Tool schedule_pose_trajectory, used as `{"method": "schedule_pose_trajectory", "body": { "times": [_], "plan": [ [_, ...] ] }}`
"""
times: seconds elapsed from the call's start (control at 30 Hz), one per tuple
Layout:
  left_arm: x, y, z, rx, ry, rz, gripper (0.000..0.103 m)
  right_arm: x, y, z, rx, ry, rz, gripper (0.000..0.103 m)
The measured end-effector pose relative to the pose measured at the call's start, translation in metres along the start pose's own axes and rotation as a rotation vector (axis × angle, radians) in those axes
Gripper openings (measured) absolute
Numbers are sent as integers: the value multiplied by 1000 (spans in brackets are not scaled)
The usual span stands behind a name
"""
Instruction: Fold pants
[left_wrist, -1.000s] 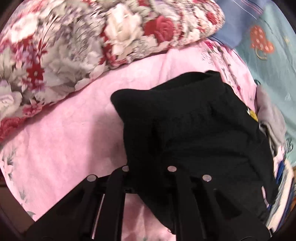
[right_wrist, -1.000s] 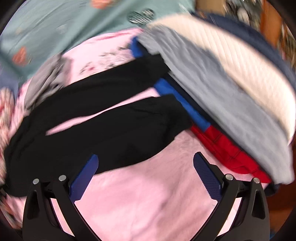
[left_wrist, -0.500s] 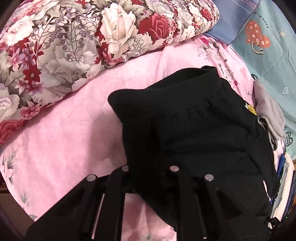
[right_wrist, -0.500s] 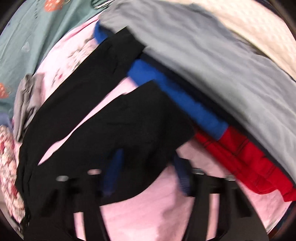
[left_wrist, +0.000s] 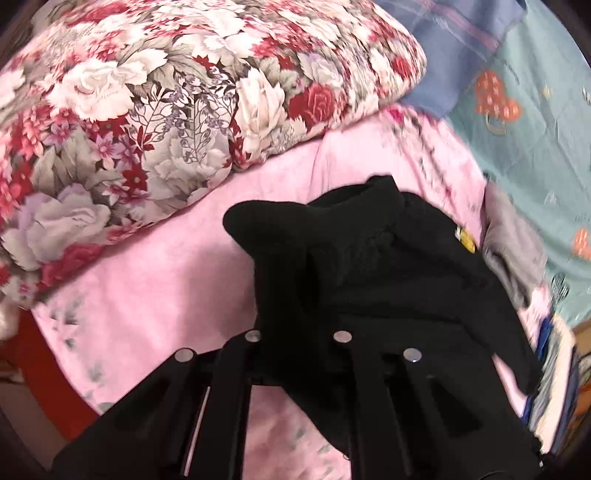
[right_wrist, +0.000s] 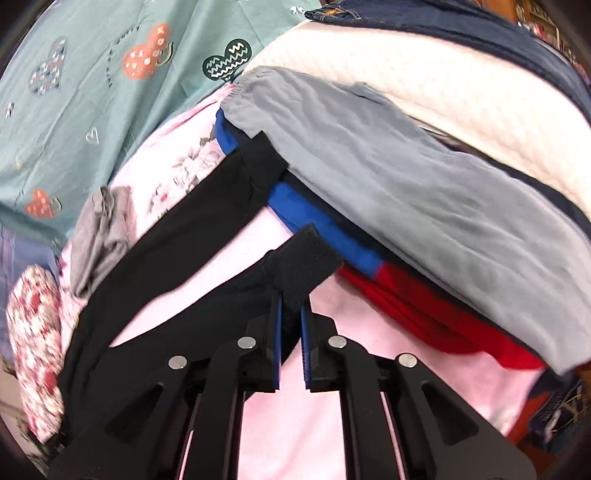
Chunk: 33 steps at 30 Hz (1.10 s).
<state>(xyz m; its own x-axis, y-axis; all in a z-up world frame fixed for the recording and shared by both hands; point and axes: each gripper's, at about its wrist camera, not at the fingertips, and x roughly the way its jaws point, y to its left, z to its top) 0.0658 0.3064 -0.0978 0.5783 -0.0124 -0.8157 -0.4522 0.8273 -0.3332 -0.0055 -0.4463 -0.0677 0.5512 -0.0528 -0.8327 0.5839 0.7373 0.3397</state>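
Observation:
Black pants (left_wrist: 376, 280) lie on a pink bed sheet (left_wrist: 155, 295). In the left wrist view their waist end is bunched up over my left gripper (left_wrist: 299, 332), which is shut on the waist; the fingertips are hidden in the cloth. In the right wrist view the two black legs (right_wrist: 177, 243) stretch away to the left. My right gripper (right_wrist: 291, 314) is shut on the cuff (right_wrist: 303, 258) of the near leg, pinched between its blue pads (right_wrist: 277, 332) and lifted off the sheet.
A floral quilt (left_wrist: 166, 103) lies beyond the waist. A pile of clothes, grey (right_wrist: 424, 192), white (right_wrist: 424, 81), blue (right_wrist: 314, 218) and red (right_wrist: 424, 306), sits right of the legs. A small grey garment (right_wrist: 99, 229) and a teal sheet (right_wrist: 85, 92) lie behind.
My right gripper, open a second ago, moved onto the near leg's cuff, closed on it and lifted it. My left gripper stays shut on the waist and has shifted slightly.

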Motion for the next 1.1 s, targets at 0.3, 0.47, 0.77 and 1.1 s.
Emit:
{"method": "schedule_pose_trajectory", "body": {
  "times": [0.3, 0.47, 0.77, 1.1],
  "plan": [
    [-33, 13, -19, 72, -10, 96, 63, 25, -20, -22, -91, 78, -314, 44],
    [-66, -24, 8, 156, -112, 63, 65, -17, 20, 3, -194, -144, -233, 50],
    [66, -130, 43, 317, 157, 7, 21, 129, 54, 105, -74, 220, 52, 50],
    [140, -137, 45, 307, 258, 82, 15, 184, 57, 122, -62, 180, 3, 4]
  ]
}}
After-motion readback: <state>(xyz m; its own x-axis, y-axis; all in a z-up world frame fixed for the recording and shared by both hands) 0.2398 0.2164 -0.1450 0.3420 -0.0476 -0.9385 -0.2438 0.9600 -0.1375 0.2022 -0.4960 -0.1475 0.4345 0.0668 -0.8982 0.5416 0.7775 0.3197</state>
